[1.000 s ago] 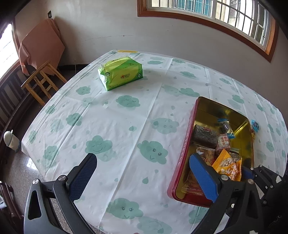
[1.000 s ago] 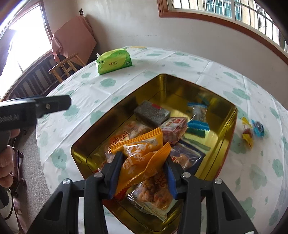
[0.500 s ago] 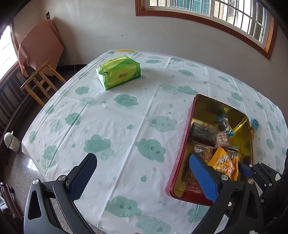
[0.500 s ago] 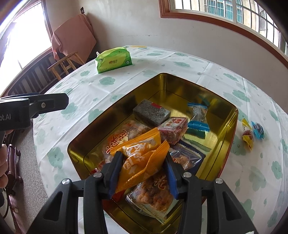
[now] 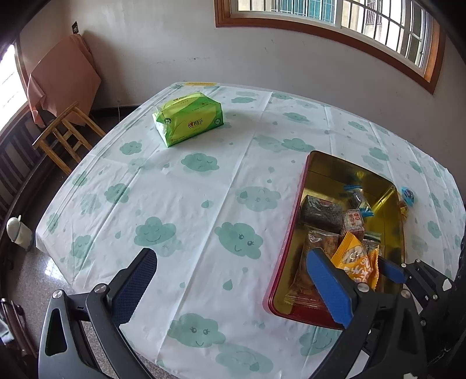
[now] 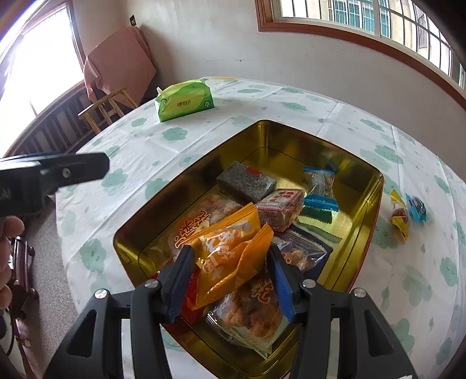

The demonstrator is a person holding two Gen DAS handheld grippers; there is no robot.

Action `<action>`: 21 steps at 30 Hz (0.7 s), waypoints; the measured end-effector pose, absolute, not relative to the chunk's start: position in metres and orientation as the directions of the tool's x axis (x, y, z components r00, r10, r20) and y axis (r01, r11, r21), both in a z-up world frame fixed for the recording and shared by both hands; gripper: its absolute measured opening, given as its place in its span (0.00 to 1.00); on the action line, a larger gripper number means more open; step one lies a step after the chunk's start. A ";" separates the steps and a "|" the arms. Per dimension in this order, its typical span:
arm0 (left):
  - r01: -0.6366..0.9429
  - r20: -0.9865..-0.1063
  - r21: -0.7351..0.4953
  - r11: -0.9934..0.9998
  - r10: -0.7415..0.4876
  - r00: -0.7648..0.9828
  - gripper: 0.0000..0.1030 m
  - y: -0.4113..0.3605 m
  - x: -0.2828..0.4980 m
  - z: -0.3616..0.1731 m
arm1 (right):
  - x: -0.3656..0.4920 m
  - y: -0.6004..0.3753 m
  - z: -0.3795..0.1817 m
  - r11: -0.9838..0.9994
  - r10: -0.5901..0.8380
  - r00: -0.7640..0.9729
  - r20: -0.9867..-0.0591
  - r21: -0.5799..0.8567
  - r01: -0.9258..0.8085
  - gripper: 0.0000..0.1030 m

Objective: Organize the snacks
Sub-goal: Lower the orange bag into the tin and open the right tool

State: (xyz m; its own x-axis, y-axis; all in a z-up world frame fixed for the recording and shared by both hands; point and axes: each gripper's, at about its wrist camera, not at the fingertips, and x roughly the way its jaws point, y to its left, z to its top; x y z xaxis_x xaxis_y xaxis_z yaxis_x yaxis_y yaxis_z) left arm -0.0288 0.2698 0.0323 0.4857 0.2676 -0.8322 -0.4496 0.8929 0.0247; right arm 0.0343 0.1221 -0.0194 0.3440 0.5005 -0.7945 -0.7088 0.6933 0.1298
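Since the earlier frame the right gripper has widened; its jaws are opening around the crinkly orange foil snack packet, which sits over the other snacks in the gold rectangular metal tin. The packet looks light, soft and slippery, best pinched across its puffed middle. The left gripper hangs wide and empty over the cloud-print tablecloth, 2 sweets outside the tin

Green tissue pack on the cloud-print bench, wooden stool beside it (orange cloth behind), barred window
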 end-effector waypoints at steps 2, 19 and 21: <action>-0.448 -0.832 0.024 0.894 0.266 0.486 0.99 0.270 -0.028 0.032 | 0.036 0.120 -0.019 0.697 0.505 0.342 -0.793 0.141 -0.703 0.51; -0.401 -0.830 0.034 0.915 0.249 0.499 0.99 0.248 -0.018 0.032 | 0.038 0.098 -0.005 0.714 0.511 0.366 -0.778 0.147 -0.685 0.51; -0.400 -0.829 0.035 0.916 0.250 0.500 0.99 0.247 -0.018 0.033 | 0.039 0.095 -0.004 0.716 0.513 0.369 -0.775 0.149 -0.682 0.51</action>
State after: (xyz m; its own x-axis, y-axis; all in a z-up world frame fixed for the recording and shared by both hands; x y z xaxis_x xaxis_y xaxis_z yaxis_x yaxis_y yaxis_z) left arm -0.0183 0.2466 0.0331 0.5001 0.2505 -0.8289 -0.4003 0.9157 0.0352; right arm 0.0388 0.0953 -0.0038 0.3686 0.5128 -0.7753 -0.6822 0.7158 0.1491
